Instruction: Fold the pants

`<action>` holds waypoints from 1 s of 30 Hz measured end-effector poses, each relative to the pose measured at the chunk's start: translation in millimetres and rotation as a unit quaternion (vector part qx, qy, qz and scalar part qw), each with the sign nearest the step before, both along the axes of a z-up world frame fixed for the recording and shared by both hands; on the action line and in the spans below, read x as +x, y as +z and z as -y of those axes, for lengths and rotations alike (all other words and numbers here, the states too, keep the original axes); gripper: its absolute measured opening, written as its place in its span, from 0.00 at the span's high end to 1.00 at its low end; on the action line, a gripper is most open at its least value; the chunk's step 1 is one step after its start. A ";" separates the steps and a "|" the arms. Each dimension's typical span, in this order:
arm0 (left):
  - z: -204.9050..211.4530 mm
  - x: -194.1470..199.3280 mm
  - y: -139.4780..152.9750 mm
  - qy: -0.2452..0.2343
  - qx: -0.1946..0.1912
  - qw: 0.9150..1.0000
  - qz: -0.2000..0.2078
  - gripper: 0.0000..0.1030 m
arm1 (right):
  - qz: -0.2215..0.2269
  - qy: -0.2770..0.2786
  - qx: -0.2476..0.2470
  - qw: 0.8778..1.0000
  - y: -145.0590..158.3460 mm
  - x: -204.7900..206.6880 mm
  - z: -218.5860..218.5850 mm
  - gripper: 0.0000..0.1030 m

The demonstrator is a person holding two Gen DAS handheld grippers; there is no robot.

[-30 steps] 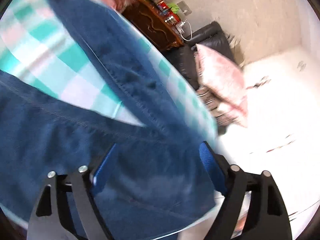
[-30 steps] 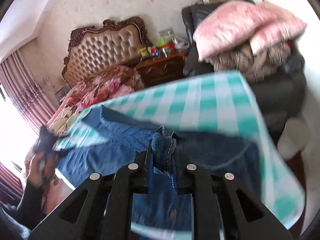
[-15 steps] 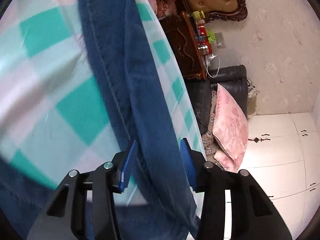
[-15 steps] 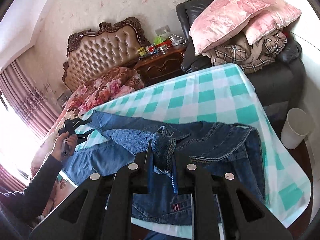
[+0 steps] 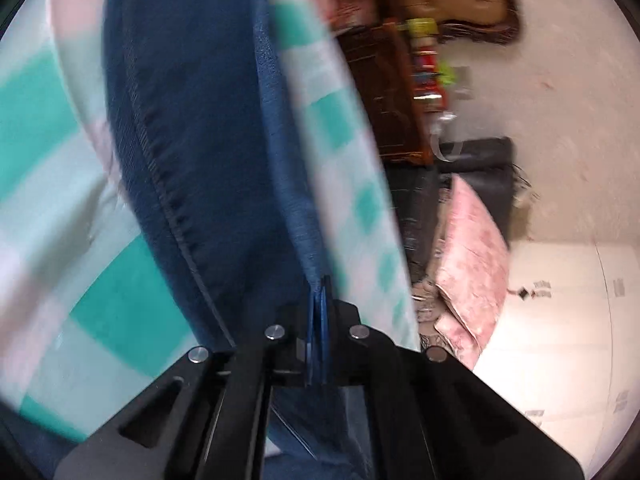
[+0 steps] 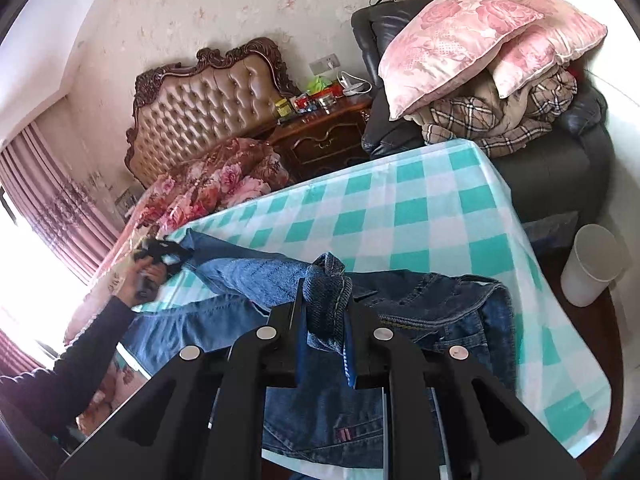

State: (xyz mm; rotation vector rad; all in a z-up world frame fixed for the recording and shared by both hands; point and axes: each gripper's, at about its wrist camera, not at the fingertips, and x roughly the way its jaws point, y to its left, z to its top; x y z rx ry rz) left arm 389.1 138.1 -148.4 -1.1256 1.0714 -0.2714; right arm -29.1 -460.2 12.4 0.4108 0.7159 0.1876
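The left gripper [image 5: 319,320] has its two blue pads pressed flat together, and the edge of one leg of the blue jeans [image 5: 192,152] runs straight into them, so it is clamped on the denim at that leg's edge. From those pads the leg stretches away up the left wrist view, lying on the green-and-white checked tablecloth [image 5: 352,168], which shows on both sides of it.

The right gripper [image 6: 325,320] is clamped on a bunched fold of the jeans [image 6: 326,292], the wad standing up between its jaws and just past their tips. Below and to the right of this gripper the waistband part [image 6: 452,300] lies crumpled on the tablecloth [image 6: 420,208]; to its left the legs run off toward the far-left table corner, where the person's hand [image 6: 146,274] holds the left gripper [image 6: 166,254] at the leg's end.
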 end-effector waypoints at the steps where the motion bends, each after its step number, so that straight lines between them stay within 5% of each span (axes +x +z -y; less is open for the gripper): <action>1: -1.9 -12.6 17.1 -0.002 0.007 1.000 0.019 0.98 | -0.003 -0.004 0.000 1.000 0.1 -1.4 4.7 0.84; 6: -32.4 -152.0 73.3 -0.007 0.042 0.994 0.097 0.98 | -0.053 -0.043 0.032 0.997 -26.8 -22.8 40.6 0.83; 8: -39.8 -205.6 59.0 -0.005 0.037 0.995 0.091 0.98 | -0.082 -0.058 0.048 0.994 -47.7 -30.9 49.2 0.76; 12: -39.5 -286.8 -16.1 -0.005 0.020 1.000 0.020 0.98 | -0.156 -0.096 0.069 0.981 -103.6 -46.7 53.7 0.64; 15: -39.7 -298.1 -41.3 0.001 0.028 1.000 0.005 0.98 | -0.178 -0.134 0.099 0.970 -130.9 -62.8 57.9 0.59; 17: -40.5 -299.2 -39.9 0.002 0.024 1.000 0.016 0.98 | -0.169 -0.168 0.131 0.962 -134.5 -79.3 64.5 0.42; 26: -39.0 -289.4 -33.9 -0.003 0.014 0.999 0.033 0.98 | -0.146 -0.207 0.206 0.945 -141.3 -102.2 59.4 0.41; 30: -41.1 -291.8 -38.8 0.001 0.004 1.000 0.030 0.98 | -0.143 -0.205 0.203 0.947 -138.7 -96.9 53.9 0.41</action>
